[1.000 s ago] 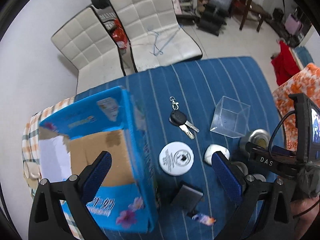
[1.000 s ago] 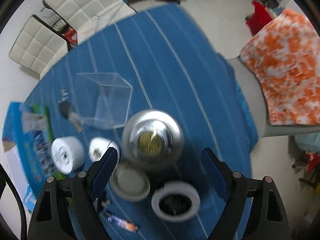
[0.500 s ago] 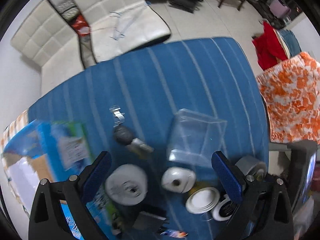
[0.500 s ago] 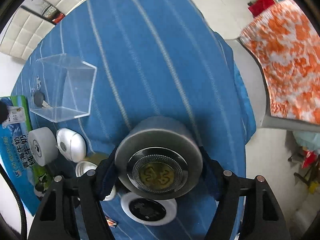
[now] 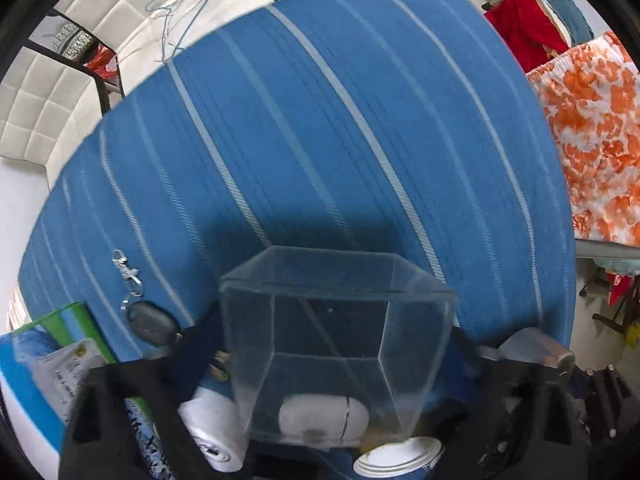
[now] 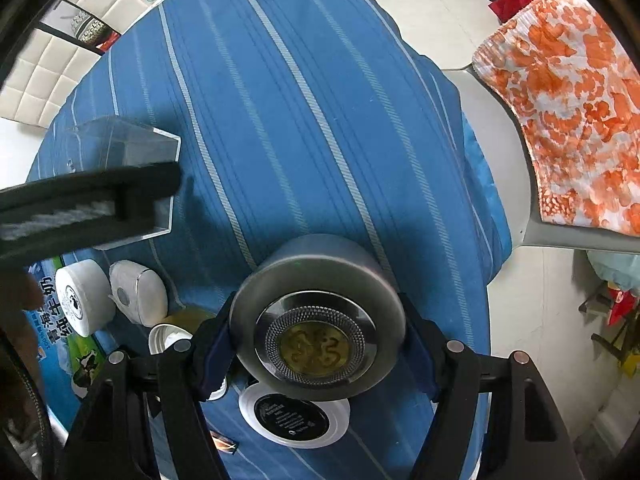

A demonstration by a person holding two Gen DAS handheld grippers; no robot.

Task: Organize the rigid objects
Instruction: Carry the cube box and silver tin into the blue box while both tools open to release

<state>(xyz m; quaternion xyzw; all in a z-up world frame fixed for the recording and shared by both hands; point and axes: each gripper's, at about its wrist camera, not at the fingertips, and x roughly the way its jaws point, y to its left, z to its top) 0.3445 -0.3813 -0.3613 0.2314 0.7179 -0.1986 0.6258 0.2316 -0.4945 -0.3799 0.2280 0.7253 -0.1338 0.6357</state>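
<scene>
A clear acrylic box (image 5: 336,320) stands on the blue striped tablecloth (image 5: 320,120). My left gripper (image 5: 336,354) points straight down over it, and its jaws are closing, with the blue pads against the box's left and right walls. From the right wrist view, one left finger (image 6: 92,200) crosses the clear box (image 6: 120,144). My right gripper (image 6: 316,320) is shut on a silver round tin (image 6: 316,304) with a gold emblem on its lid. The tin is gripped by its sides just above the cloth. The tin's edge (image 5: 536,348) shows at the lower right in the left wrist view.
Near the front of the table lie a key fob with keys (image 5: 150,322), a white cylinder (image 6: 80,296), a white oval case (image 6: 138,294), an open white jar (image 6: 168,338) and a black-labelled white jar (image 6: 294,420). A blue-green milk carton (image 6: 52,340) stands left. Orange-white cloth (image 6: 560,100) covers a chair at right.
My left gripper came down from above the carton onto the clear box and narrowed its jaws around it. My right gripper closed on the silver tin, then held still.
</scene>
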